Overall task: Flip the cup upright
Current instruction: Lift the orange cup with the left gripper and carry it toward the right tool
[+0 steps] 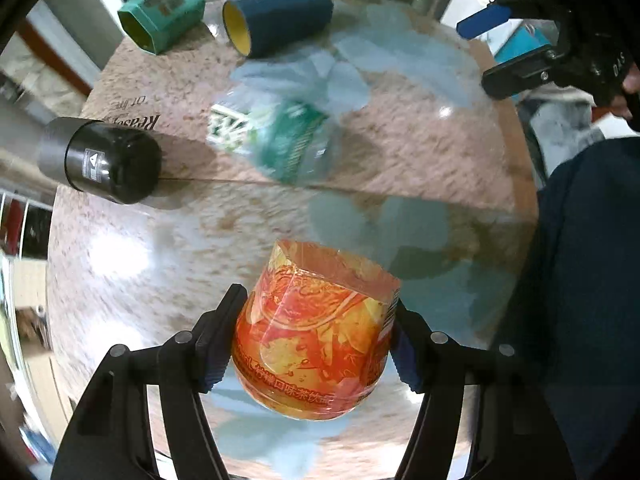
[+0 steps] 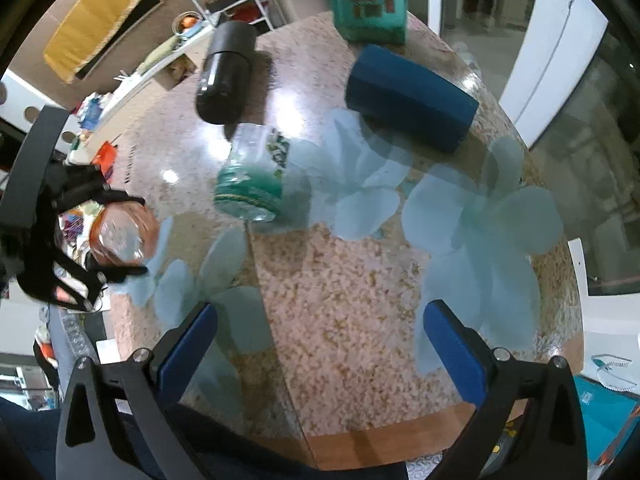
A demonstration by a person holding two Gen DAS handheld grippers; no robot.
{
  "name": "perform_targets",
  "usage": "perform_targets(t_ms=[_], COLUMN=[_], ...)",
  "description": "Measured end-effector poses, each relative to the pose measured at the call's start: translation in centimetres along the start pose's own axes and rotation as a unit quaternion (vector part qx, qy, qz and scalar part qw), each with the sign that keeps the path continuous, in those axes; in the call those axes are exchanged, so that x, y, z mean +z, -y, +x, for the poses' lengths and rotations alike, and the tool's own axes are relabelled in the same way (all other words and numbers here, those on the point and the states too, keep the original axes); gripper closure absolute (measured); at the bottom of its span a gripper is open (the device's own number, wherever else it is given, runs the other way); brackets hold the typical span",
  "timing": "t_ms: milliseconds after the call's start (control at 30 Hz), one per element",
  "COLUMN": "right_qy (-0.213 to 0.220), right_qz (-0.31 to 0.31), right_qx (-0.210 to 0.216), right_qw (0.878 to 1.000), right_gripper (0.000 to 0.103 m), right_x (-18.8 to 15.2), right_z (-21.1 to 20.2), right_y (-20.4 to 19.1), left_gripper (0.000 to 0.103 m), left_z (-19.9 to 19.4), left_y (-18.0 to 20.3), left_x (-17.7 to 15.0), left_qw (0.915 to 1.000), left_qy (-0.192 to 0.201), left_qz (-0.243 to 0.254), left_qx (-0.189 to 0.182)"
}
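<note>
My left gripper (image 1: 316,336) is shut on a clear cup with an orange-red label (image 1: 320,332), held tilted above the glass table with its open cut rim pointing away from the camera. The same cup (image 2: 120,236) and left gripper (image 2: 136,236) show at the left of the right wrist view. My right gripper (image 2: 320,344) is open and empty over the table's near edge; it also shows at the top right of the left wrist view (image 1: 484,56).
On the round glass table (image 2: 352,280) lie a clear cup with a green label (image 2: 256,176), a black cylinder (image 2: 226,76), a dark blue cup with yellow inside (image 1: 276,20) and a teal cup (image 1: 164,8). A person's dark trousers (image 1: 592,280) are at the right.
</note>
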State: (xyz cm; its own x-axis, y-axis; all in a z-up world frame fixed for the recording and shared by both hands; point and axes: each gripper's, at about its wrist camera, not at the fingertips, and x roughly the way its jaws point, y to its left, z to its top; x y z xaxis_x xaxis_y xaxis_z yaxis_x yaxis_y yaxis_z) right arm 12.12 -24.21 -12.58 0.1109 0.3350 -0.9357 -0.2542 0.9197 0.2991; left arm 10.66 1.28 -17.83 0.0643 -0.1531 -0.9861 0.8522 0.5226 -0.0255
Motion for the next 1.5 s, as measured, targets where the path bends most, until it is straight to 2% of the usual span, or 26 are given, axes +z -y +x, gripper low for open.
perform_targets(t_ms=[33,100,233,433,533,667,733,800,833,900,1033,1267,1333,1500], right_qy=[0.004,0.01,0.014,0.016,0.015,0.006,0.004,-0.001,-0.003,-0.009,-0.021,-0.038,-0.042,-0.052], right_qz=[-0.006,-0.017,-0.038,-0.065,-0.074,-0.079,-0.08,-0.081,-0.08,-0.078,-0.077,-0.081,-0.082,-0.081], right_qx=[0.003,0.008,0.021,0.031,0.035,0.03,0.026,0.018,0.015,0.011,0.003,-0.002,-0.001,-0.002], right_qw=[1.0,1.0,0.999,0.997,0.997,0.996,0.996,0.997,0.997,0.997,0.997,0.996,0.996,0.995], right_gripper=[0.0,0.0,0.0,0.0,0.0,0.0,0.0,0.0,0.0,0.0,0.0,0.0,0.0,0.0], right_x=[-0.2,-0.9,-2.1,-3.6,-4.0,-4.6,-4.7,-4.9,-4.9,-5.0,-5.1,-5.2,-5.3,-5.4], right_z=[-0.3,-0.8,-1.5,-2.0,-2.1,-1.5,-1.2,-0.9,-0.8,-0.5,0.2,1.4,1.7,2.2], right_y=[-0.1,-0.7,-1.6,-2.9,-3.2,-3.1,-3.0,-2.7,-2.6,-2.2,-1.6,-1.2,-1.3,-1.3], left_gripper=[0.033,0.033,0.033,0.032,0.032,0.032,0.032,0.032,0.032,0.032,0.032,0.031,0.031,0.031], left_z=[-0.1,-1.0,-1.4,-1.8,-1.4,-0.2,0.7,1.5,2.1,3.1,4.4,5.7,5.8,6.1], left_y=[1.1,3.9,7.4,10.4,10.9,11.0,11.0,11.0,10.9,11.0,11.4,11.5,11.6,11.5], left_x=[0.1,-1.8,-2.9,-4.5,-5.0,-5.6,-5.8,-5.9,-6.0,-5.9,-5.4,-5.8,-6.1,-6.9], left_qw=[0.9999,0.9993,0.9942,0.9748,0.9571,0.921,0.9028,0.8907,0.8809,0.87,0.8609,0.8347,0.8319,0.8316], left_qy=[0.003,0.009,0.028,0.038,0.039,0.046,0.041,0.039,0.041,0.041,0.037,0.031,0.034,0.034], left_qz=[-0.011,-0.03,-0.101,-0.216,-0.284,-0.386,-0.426,-0.45,-0.469,-0.49,-0.506,-0.549,-0.553,-0.553], left_qx=[0.01,0.02,0.023,0.044,0.044,0.029,0.039,0.053,0.048,0.038,0.037,0.037,0.035,0.033])
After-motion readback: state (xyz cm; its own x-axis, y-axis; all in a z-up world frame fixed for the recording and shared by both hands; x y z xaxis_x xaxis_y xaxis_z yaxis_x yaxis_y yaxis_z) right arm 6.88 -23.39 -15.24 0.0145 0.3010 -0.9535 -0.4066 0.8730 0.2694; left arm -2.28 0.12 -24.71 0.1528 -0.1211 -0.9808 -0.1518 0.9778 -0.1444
